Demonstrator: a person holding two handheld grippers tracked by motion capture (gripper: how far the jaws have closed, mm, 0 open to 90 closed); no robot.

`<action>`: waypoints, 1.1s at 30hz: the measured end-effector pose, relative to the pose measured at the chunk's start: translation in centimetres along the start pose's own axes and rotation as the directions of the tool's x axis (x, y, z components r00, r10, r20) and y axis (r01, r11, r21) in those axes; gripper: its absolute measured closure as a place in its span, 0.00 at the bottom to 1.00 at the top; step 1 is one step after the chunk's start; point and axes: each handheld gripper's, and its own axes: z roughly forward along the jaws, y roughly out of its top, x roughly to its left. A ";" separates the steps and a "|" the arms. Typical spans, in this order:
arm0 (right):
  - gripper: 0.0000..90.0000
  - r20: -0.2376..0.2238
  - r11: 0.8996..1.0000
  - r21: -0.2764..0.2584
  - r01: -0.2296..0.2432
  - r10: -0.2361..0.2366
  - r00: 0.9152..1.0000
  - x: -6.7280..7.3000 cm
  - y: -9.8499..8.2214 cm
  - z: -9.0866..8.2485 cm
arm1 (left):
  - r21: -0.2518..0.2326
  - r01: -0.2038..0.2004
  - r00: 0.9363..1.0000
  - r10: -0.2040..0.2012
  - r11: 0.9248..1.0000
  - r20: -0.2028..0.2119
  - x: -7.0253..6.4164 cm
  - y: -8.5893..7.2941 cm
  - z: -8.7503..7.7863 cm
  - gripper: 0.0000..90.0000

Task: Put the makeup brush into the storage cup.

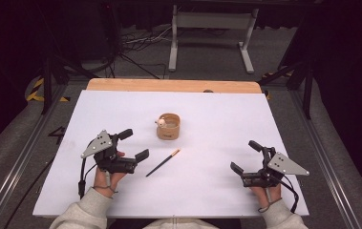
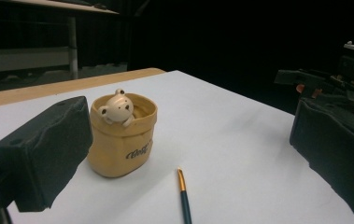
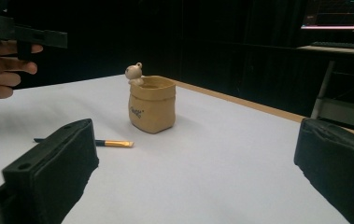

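Observation:
A tan sack-shaped pot (image 1: 168, 127) (image 2: 121, 141) (image 3: 152, 104) with a small bear figure on its rim stands upright near the middle of the white table (image 1: 207, 114). A thin dark brush with a gold ferrule (image 1: 163, 162) (image 2: 183, 196) (image 3: 107, 143) lies flat just in front of the pot, apart from it. My left gripper (image 1: 134, 144) (image 2: 184, 149) rests at the front left, open and empty, with the brush tip close to its right jaw. My right gripper (image 1: 245, 156) (image 3: 198, 172) sits at the front right, open and empty, well away from both objects.
A wooden strip (image 1: 169, 86) runs along the table's far edge. Beyond it stand a white metal frame (image 1: 212, 33) and cables on the floor. Metal rails (image 1: 21, 157) flank the table on both sides.

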 end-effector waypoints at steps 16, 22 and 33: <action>0.00 -0.035 1.000 0.010 -0.020 0.020 0.999 -0.2 0.0 0.1 | 0.056 -0.016 0.999 0.013 0.998 0.048 -0.4 1.2 2.9 0.00; 0.00 -0.037 1.000 0.008 -0.024 0.025 0.999 -0.1 0.0 0.1 | 0.107 -0.057 0.998 0.053 0.993 0.046 -1.0 1.8 4.2 0.01; 0.00 -0.038 1.000 0.012 -0.026 0.026 0.999 -0.2 0.0 0.1 | 0.321 -0.136 0.991 0.128 0.937 0.048 -1.6 3.1 6.3 0.02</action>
